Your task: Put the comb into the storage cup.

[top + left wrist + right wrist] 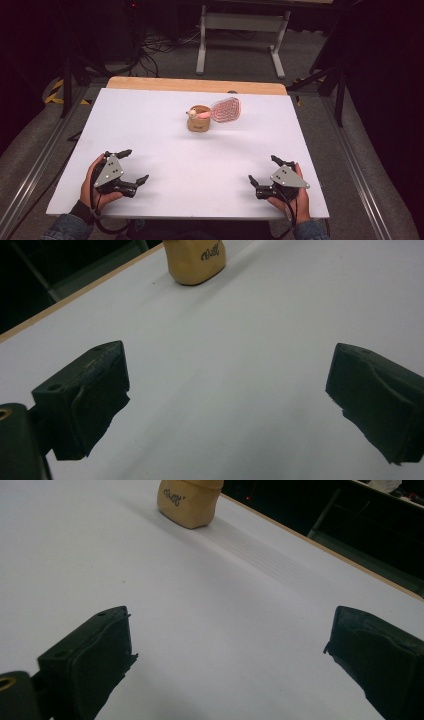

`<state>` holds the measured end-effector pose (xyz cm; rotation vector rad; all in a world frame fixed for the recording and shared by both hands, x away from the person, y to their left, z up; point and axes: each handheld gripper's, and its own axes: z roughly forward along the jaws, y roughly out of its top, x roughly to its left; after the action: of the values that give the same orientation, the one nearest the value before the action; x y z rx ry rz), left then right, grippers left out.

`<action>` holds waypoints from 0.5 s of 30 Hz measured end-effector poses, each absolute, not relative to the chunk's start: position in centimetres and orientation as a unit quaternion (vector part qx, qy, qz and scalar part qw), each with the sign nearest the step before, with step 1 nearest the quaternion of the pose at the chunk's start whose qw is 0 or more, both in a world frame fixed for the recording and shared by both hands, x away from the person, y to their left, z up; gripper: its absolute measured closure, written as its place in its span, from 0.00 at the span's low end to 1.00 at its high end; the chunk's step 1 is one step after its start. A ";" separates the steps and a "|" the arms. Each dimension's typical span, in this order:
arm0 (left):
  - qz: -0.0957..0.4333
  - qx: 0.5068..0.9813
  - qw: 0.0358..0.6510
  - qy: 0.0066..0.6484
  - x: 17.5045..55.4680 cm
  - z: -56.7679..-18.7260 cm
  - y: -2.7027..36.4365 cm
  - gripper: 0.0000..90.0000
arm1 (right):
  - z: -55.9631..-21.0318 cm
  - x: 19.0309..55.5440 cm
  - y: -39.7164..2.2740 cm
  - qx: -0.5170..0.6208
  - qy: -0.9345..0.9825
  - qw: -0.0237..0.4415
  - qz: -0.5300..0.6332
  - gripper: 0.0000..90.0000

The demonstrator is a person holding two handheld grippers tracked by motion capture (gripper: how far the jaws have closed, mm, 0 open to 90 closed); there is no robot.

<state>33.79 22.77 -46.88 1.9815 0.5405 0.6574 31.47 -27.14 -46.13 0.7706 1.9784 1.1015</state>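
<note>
A tan cup (199, 123) stands on the white table (165, 165) near the far middle, with dark lettering on its side. A pink round brush or paddle (226, 109) leans out of it to the right, its handle resting across the cup's rim. The cup's lower part appears in the left gripper view (196, 261) and in the right gripper view (188, 502), far ahead of the jaws. My left gripper (134, 165) rests open near the table's front left, with nothing between its fingers. My right gripper (264, 170) rests open at the front right, also holding nothing.
A wooden strip (195, 85) runs along the table's far edge. Beyond it stands a white table frame (240, 30) on a grey floor with cables. Metal rails (350, 160) flank both sides of the table.
</note>
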 end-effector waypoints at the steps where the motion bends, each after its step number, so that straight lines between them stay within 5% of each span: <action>1: 0.269 0.810 0.473 0.220 33.8 -46.9 22.7 0.05 | -46.1 31.4 -27.1 0.300 0.770 0.366 0.428 0.05; 15: 0.269 0.812 0.469 0.222 33.9 -47.0 22.8 0.05 | -46.1 31.4 -26.9 0.301 0.768 0.365 0.432 0.06</action>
<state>33.86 22.84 -46.98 1.9900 0.5432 0.6605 31.45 -26.87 -46.12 0.7730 1.9754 1.1098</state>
